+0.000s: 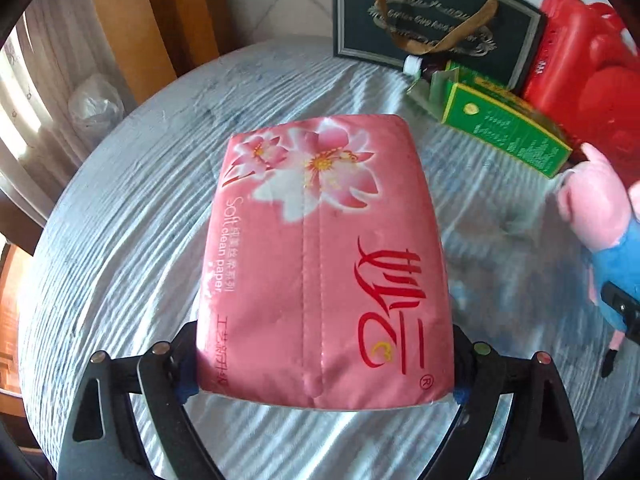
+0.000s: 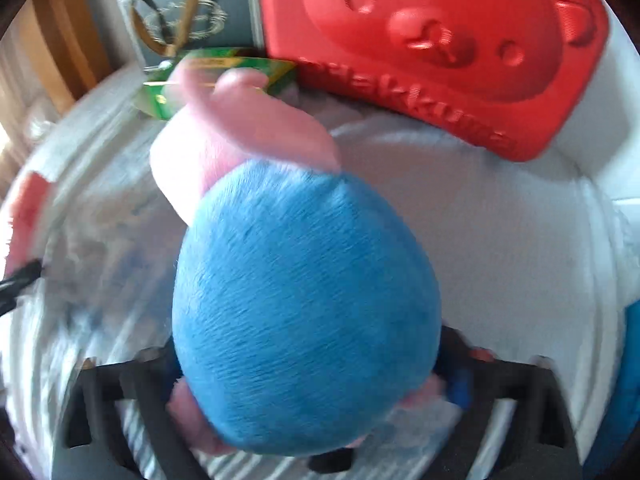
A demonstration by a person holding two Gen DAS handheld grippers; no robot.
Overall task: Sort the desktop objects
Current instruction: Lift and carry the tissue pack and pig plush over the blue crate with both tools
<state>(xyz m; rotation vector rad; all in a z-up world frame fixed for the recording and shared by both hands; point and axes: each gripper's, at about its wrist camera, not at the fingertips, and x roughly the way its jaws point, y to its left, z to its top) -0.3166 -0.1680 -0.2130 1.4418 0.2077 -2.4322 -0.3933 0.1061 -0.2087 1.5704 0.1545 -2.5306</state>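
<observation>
Left hand-held gripper (image 1: 326, 364): spread wide, its pads pressed on both sides of the near end of the tissue pack (image 1: 324, 256), which it held.
Tissue pack: pink, face up, reaching out over the round bench (image 1: 120, 240); whether its far end rested on the cloth could not be told.
Right hand-held gripper (image 2: 308, 368): blurred; it stood fairly wide around the toy (image 2: 304, 300), whose blue body filled the gap. It appeared to be gripped, though pad contact was unclear.
Toy: a plush with a blue body and pink head, held out above the bench, head towards the green box (image 2: 240, 70) and red case (image 2: 440, 48).
Back of bench: a dark gift bag (image 1: 432, 24) stood upright beside the red case, the green box lying in front.
Step in hand: probably carrying each item to its place.
Doing it well: both items were soft, so a firm squeeze and level carry would likely stop sagging or slipping; the toy's head needed clearance from the green box.
</observation>
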